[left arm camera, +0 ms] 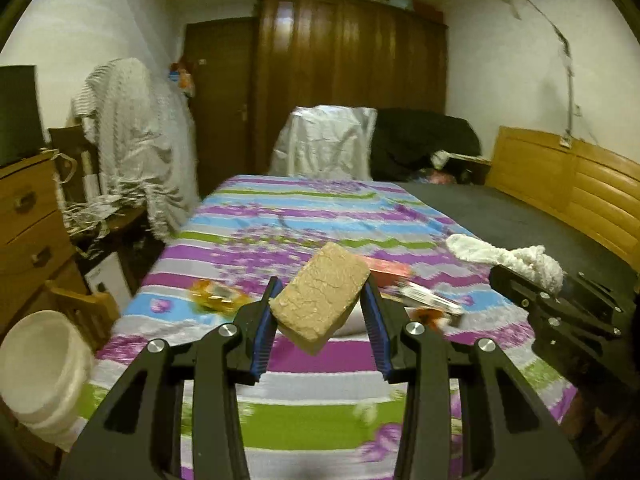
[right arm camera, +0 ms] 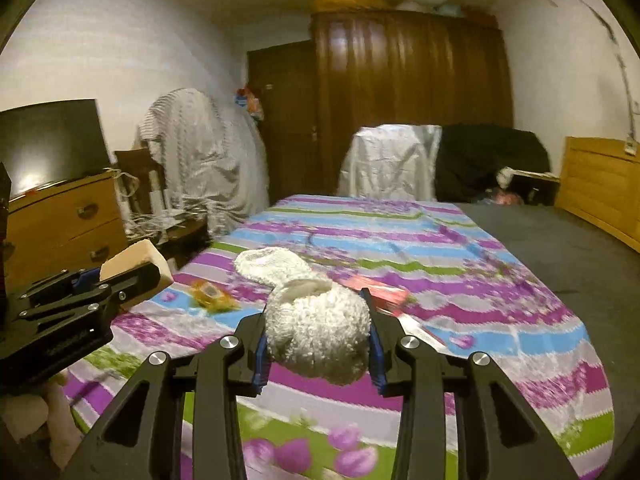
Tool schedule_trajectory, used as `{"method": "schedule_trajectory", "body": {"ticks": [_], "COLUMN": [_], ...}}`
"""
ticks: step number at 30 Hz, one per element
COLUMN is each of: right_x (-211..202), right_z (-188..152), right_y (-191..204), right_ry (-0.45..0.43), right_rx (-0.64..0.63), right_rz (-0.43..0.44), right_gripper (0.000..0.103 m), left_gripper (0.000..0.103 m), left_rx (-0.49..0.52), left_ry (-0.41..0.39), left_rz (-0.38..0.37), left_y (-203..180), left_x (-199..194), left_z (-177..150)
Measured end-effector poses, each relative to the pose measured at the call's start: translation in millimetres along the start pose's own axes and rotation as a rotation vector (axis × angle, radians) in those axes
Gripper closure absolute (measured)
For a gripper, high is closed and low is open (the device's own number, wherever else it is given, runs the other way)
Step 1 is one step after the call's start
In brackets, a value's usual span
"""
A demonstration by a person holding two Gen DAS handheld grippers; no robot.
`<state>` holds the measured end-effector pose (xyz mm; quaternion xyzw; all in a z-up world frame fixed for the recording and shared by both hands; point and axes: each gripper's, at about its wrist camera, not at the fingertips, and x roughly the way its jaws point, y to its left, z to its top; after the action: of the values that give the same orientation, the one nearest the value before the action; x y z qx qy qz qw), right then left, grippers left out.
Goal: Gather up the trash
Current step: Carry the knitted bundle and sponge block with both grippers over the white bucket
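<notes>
While both views are smeared by blur, the grips read clearly: the left gripper (left arm camera: 320, 312) is clamped on a tan sponge block (left arm camera: 320, 294), tilted at the centre of its view, and the right gripper (right arm camera: 318, 334) is clenched around a white fluffy sock (right arm camera: 316, 324), whose far end flops toward the upper left. Both are held above the striped bedspread (left arm camera: 304, 216). On it, an orange wrapper (left arm camera: 216, 296) at lower left is too blurred to identify, and a red packet (left arm camera: 390, 269) right of centre is partly hidden behind the sponge block. A white bucket (left arm camera: 40, 364) is cut off by the lower left edge of the left view.
</notes>
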<state>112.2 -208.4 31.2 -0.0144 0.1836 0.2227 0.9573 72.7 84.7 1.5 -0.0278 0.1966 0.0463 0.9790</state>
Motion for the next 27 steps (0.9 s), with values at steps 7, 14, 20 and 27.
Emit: {"method": "schedule_trajectory", "body": {"ticks": [7, 14, 20, 27], "right_x": [30, 66, 94, 132], "right_z": [37, 63, 84, 97], "right_y": [81, 185, 274, 370], "right_ry": [0.004, 0.06, 0.117, 0.215], "right_rx": [-0.058, -0.121, -0.171, -0.241], "right_rz": [0.15, 0.323, 0.436, 0.549], "right_gripper": [0.064, 0.064, 0.064, 0.064], "left_gripper": [0.064, 0.064, 0.064, 0.064], "left_rx": [-0.073, -0.149, -0.197, -0.278], "left_ry": [-0.022, -0.038, -0.033, 0.009], "left_rz": [0.141, 0.296, 0.408, 0.516], "left_y": [76, 161, 228, 306], "left_x": [-21, -49, -67, -83], "left_z": [11, 20, 23, 15]}}
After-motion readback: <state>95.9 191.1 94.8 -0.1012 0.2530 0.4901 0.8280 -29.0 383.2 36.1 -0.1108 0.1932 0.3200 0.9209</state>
